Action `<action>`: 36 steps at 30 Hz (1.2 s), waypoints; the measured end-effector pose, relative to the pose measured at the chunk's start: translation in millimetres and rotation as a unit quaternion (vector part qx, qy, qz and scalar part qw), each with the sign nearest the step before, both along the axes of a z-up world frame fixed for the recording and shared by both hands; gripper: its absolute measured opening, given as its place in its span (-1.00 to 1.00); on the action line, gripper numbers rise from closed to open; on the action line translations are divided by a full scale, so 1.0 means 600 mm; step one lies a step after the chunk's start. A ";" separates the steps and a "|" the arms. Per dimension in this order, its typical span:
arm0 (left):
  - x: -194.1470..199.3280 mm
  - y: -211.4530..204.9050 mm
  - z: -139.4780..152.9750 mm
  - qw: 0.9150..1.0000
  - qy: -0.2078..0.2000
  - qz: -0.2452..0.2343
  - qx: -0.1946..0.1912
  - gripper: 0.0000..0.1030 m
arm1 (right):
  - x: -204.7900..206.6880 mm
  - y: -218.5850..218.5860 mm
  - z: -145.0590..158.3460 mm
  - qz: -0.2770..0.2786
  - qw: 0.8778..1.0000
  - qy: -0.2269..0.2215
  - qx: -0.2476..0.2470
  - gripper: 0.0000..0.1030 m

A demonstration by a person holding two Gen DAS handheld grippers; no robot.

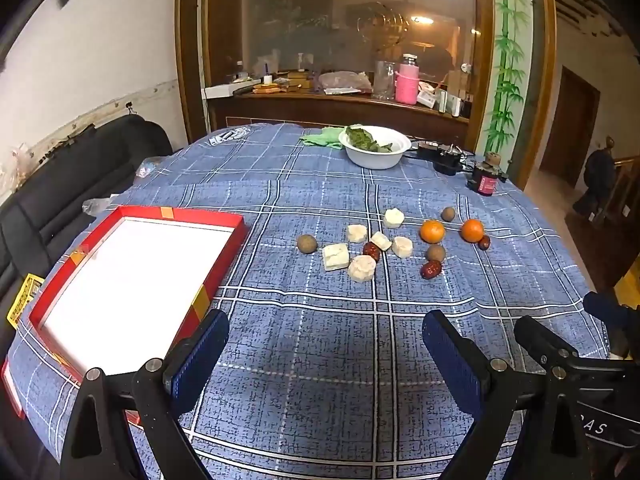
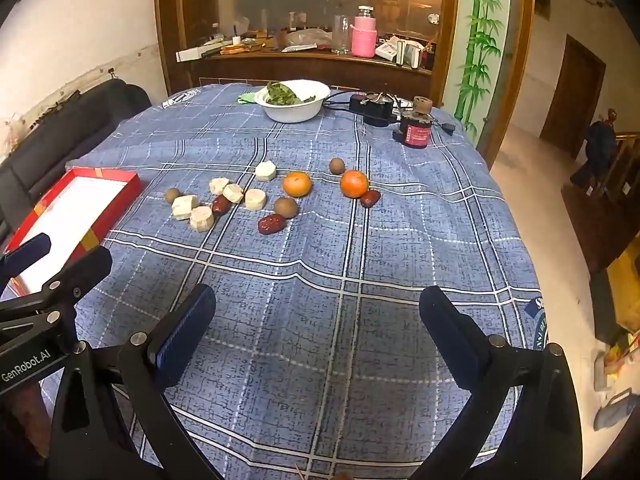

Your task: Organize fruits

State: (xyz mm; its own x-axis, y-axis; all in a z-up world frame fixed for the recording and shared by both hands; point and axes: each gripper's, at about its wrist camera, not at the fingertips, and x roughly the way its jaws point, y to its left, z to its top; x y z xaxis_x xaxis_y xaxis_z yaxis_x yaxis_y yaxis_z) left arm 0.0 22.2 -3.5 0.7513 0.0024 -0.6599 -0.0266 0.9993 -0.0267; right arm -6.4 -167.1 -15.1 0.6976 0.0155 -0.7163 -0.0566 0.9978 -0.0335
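Observation:
Loose fruit lies mid-table on a blue checked cloth: two oranges (image 1: 432, 231) (image 2: 297, 184), several pale banana chunks (image 1: 362, 268) (image 2: 201, 218), three red dates (image 1: 431, 269) (image 2: 271, 224) and three brown longans (image 1: 307, 243) (image 2: 285, 207). A red box lid with a white inside (image 1: 132, 276) (image 2: 68, 216) rests at the left. My left gripper (image 1: 324, 328) hovers open over bare cloth, near the lid's front corner and well short of the fruit. My right gripper (image 2: 316, 308) is open too, empty, in front of the fruit. Each gripper's edge shows in the other's view.
At the table's far side stand a white bowl of green leaves (image 1: 378, 151) (image 2: 294, 101), black cables with a charger (image 2: 370, 106) and a dark red jar (image 1: 486, 178) (image 2: 416, 128). A black sofa (image 1: 80, 168) lies to the left, a wooden sideboard behind, open floor to the right.

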 end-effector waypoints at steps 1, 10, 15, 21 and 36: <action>0.001 0.001 -0.001 1.000 0.001 0.001 0.000 0.88 | 0.001 0.001 -0.001 0.000 1.000 0.000 0.000 0.99; -0.002 0.004 -0.002 1.000 0.000 0.003 -0.001 0.88 | 0.000 0.003 0.001 0.001 1.000 0.001 0.001 0.99; -0.002 0.006 -0.002 1.000 0.001 0.002 -0.002 0.88 | -0.001 0.004 0.001 0.001 1.000 0.001 0.000 0.99; -0.002 0.006 -0.004 1.000 0.001 0.003 0.002 0.88 | -0.001 0.005 0.002 0.002 1.000 0.001 -0.001 0.99; -0.001 0.008 -0.006 1.000 0.005 0.008 0.008 0.88 | 0.001 0.013 0.004 0.012 1.000 0.002 -0.005 0.99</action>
State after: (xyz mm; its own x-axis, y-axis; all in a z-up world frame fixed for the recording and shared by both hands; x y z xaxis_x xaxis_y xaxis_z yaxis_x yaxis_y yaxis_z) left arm -0.9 27.3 -7.0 0.7445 0.0240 -0.6672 -0.0419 0.9991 -0.0109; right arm -5.6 -159.6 -12.7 0.6945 0.0249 -0.7190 -0.0804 0.9958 -0.0432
